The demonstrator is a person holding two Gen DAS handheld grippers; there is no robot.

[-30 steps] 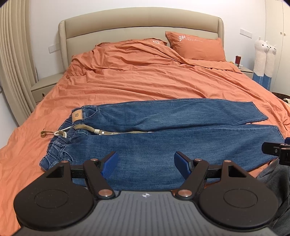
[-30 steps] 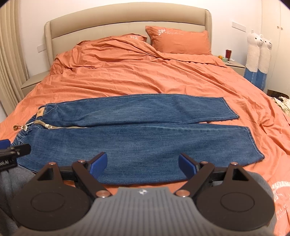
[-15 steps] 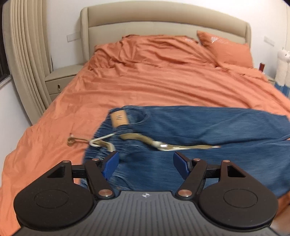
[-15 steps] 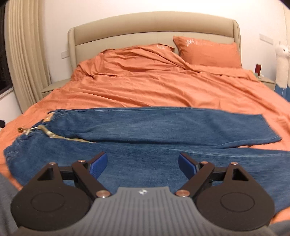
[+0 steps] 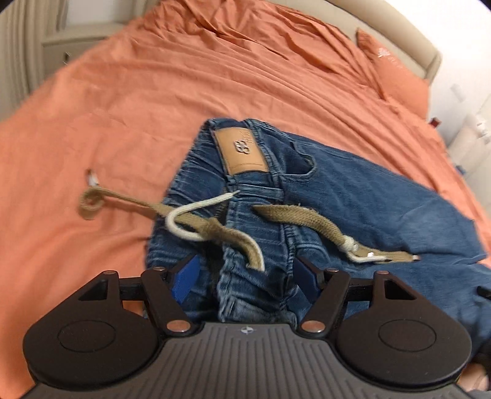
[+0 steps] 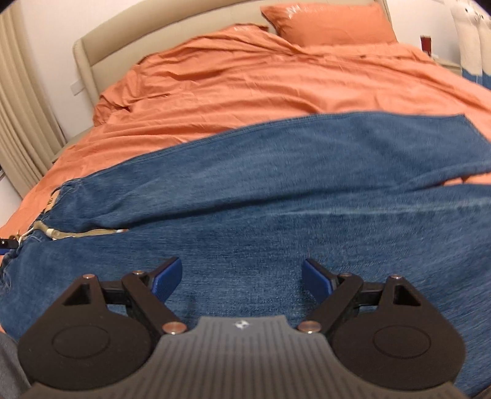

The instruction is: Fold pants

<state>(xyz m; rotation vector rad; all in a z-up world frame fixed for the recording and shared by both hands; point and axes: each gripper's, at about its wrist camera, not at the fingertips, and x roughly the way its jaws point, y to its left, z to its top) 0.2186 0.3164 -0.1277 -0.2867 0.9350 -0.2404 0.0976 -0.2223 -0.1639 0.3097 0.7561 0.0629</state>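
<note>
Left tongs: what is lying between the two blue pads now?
In the left wrist view, the left tongs stand open with the jeans' bunched waistband and the tan drawstring's end between the pads, unpinched.

The setting was a home bedroom. A bed [image 6: 276, 92] with orange bedding filled the view, a beige padded headboard [image 6: 129, 33] and an orange pillow [image 6: 328, 21] stood at 12 o'clock, and pleated curtains [image 6: 18, 101] hung at 9 o'clock.
</note>
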